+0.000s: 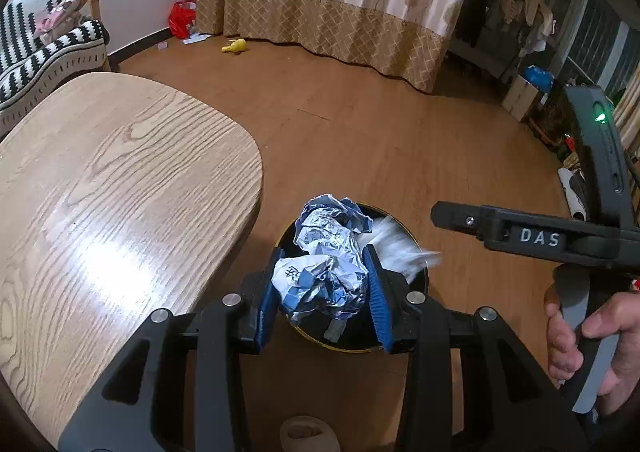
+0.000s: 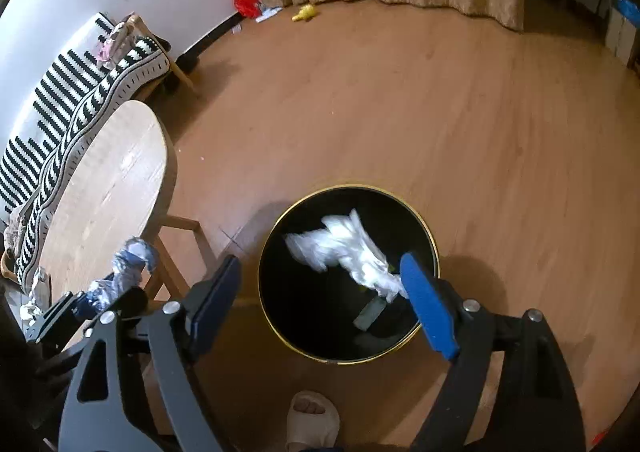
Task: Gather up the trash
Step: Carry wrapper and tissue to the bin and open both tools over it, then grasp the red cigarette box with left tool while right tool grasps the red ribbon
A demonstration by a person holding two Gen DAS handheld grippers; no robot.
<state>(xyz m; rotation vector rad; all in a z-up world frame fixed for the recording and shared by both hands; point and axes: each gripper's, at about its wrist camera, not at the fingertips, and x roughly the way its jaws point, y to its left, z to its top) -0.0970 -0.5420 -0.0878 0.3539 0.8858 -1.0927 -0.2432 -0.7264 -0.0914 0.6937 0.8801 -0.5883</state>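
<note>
- A crumpled blue-and-white paper ball point(image 1: 322, 272) is clamped between the blue pads of the left gripper point(image 1: 322, 288); the jaws are closed on it, part way.
- The left gripper is held above the open mouth of a round black bin point(image 2: 430, 248) with a gold rim, which stands on the wooden floor point(image 2: 440, 112).
- In the right wrist view, the same paper ball point(image 2: 128, 268) is seen at the left, beside the edge of the worktop.
- The jaws of the right gripper point(image 2: 320, 300) are spread wide, and nothing is pressed between the pads.
- A white crumpled piece of trash point(image 2: 348, 248) is seen blurred over the bin opening, apart from the left pad and just beside the right pad; whether it touches that pad cannot be told.
- A small grey flat object point(image 2: 370, 314) is seen on the bottom of the bin.
- In the left wrist view, the right gripper point(image 1: 436, 212) enters from the right, and its handle is gripped by a hand point(image 1: 588, 336).
- A light oak worktop point(image 1: 100, 192) with rounded corners is located to the left of the bin; its visible surface is bare.
- A black-and-white patterned sofa point(image 2: 60, 112) is placed behind the worktop, against a white wall.
- A beige patterned curtain point(image 1: 340, 4) hangs at the far side of the room; a red bag point(image 1: 182, 18) and a yellow object point(image 1: 234, 47) lie on the floor near its left end.
- A foot in a light slipper point(image 2: 312, 420) is seen on the floor just in front of the bin.
</note>
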